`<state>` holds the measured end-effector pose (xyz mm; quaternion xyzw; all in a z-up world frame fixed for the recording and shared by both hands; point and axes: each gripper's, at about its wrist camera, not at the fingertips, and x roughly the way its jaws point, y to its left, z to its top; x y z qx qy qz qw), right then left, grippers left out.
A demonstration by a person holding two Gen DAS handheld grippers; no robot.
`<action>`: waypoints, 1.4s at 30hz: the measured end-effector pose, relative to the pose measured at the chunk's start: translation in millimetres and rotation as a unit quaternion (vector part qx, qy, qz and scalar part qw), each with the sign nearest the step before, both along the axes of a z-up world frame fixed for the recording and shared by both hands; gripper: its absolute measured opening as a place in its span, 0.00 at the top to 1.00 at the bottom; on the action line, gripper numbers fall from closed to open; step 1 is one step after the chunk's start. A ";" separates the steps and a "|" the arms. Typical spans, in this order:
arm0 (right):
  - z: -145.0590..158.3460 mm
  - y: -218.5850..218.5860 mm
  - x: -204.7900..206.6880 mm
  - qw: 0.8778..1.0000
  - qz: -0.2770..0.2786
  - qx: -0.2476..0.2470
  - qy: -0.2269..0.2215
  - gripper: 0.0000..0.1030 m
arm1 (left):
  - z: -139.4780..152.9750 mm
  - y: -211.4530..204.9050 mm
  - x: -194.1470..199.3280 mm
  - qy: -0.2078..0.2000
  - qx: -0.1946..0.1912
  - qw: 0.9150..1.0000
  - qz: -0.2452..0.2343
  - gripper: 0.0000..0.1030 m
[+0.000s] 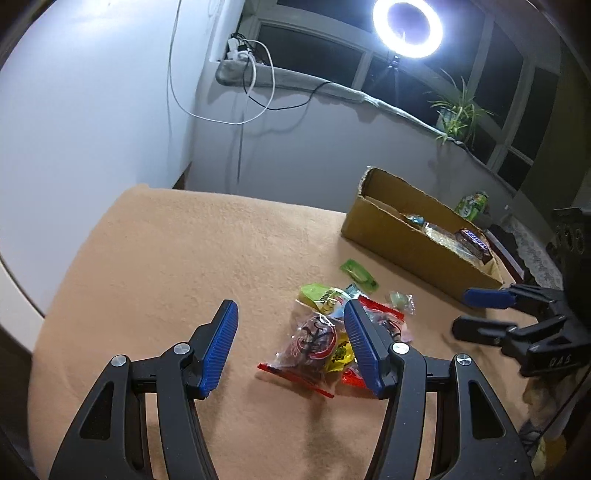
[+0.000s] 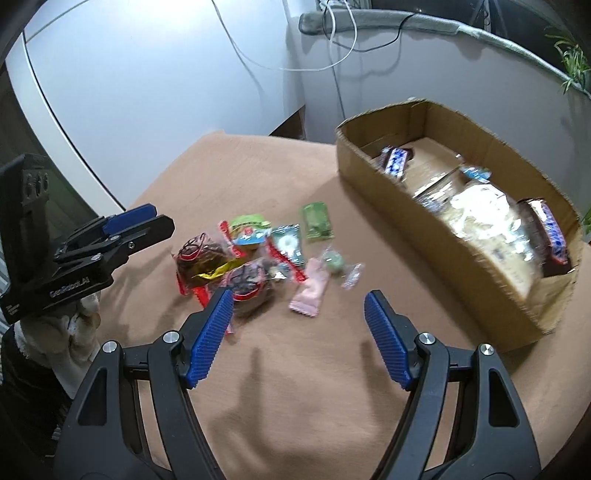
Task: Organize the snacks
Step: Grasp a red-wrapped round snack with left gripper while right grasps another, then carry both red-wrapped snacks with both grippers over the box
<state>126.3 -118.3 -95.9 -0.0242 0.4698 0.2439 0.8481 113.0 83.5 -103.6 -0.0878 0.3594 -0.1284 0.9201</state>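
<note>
A heap of small wrapped snacks [image 2: 258, 258] lies on the tan cloth-covered table [image 2: 314, 387], left of a long cardboard box [image 2: 436, 236] that stands toward the far right. The box already holds two chocolate bars [image 2: 397, 162] in dark wrappers with blue lettering and a large clear bag of pale snacks [image 2: 491, 225].

In the heap, two clear packets with red edges [image 1: 314, 343] hold dark sweets. Beside them lie a yellow-green packet [image 1: 325, 295], a flat green sachet [image 2: 317, 221] a little farther off, a pink wrapped bar [image 2: 310, 288] at the near edge, and a round green candy [image 2: 334, 260] in clear twist wrap.

The left gripper [image 1: 291, 343] hovers over the near left side of the heap, jaws apart with nothing between them; its right finger hides part of a red-edged packet. The right gripper [image 2: 299, 325] hangs above the near edge of the heap, jaws spread wide and empty, the pink bar just beyond its tips.

A ring light [image 1: 408, 27] glows at the window behind, with a potted plant [image 1: 458, 110] on the sill.
</note>
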 end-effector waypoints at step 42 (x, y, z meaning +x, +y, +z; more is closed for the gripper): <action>-39.2 12.3 23.2 0.987 -0.017 0.109 0.114 0.68 | -26.7 -5.6 3.9 0.060 -0.010 0.998 -0.032 0.70</action>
